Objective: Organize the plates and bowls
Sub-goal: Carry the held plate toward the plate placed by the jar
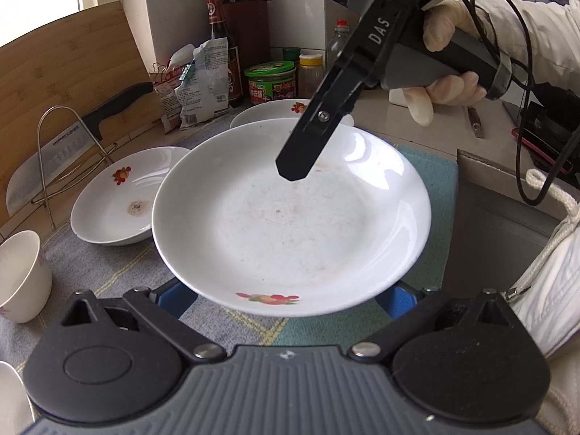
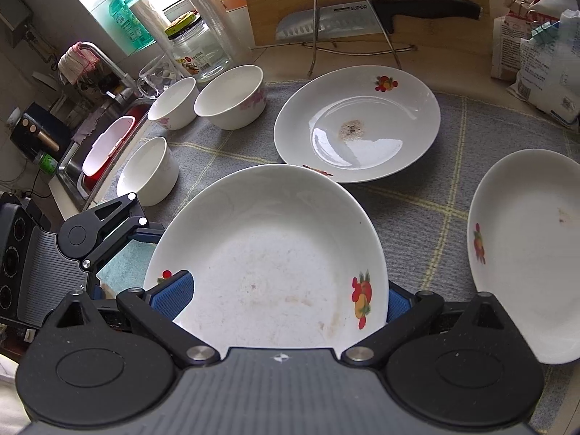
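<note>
Here, three white bowls [image 2: 228,96] stand at the left of the grey cloth [image 2: 417,199] on the tabletop. The left claw [image 1: 290,299] sits wide apart around the near rim of a raised white plate [image 1: 290,224]; whether it grips is unclear. The right claw [image 2: 282,299] likewise straddles that plate. Further right, two more plates [image 2: 357,123] lie on the cloth.

White dishes with red fruit prints

We see glossy white round plates [image 2: 357,123] printed with red-and-orange fruit, white bowls [image 2: 230,96] with pink flowers, and a grey cloth mat [image 2: 417,199] crossed by pale yellow lines.
</note>
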A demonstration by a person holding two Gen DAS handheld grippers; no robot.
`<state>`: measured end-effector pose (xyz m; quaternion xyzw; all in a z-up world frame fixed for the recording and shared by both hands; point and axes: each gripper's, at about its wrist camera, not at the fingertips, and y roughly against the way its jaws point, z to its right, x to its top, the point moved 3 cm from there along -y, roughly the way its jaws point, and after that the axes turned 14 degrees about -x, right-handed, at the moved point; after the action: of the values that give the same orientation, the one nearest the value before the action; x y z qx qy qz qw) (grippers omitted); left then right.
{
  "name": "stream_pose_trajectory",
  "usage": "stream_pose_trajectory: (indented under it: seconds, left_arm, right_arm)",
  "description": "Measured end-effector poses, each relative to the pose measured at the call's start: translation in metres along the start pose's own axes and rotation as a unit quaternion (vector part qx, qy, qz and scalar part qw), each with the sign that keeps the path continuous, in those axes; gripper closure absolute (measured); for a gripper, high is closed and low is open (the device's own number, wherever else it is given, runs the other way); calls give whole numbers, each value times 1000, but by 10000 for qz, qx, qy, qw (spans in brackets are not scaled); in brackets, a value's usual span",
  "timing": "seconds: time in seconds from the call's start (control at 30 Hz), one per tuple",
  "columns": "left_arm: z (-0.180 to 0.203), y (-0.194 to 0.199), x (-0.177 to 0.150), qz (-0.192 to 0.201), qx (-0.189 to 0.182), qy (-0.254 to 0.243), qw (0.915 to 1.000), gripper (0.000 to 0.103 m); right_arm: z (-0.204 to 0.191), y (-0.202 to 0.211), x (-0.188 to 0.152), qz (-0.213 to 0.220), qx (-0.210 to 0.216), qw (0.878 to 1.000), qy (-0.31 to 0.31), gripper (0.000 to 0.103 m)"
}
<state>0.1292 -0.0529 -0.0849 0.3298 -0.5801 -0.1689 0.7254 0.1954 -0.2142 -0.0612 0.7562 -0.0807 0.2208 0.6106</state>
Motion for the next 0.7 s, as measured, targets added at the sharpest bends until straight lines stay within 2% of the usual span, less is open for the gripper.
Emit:
stream_pose_trajectory:
  seconds: [0.37,0.7]
  left_arm:
    - [11,-39,38,-18,-186,-205,9996,1]
    - [7,-80,69,-25,-248,-264,9993,1]
  right_arm:
    - [51,23,-14,128,-199,9995,-217,0]
    - [99,31,-13,199,-331,9986,-356,0]
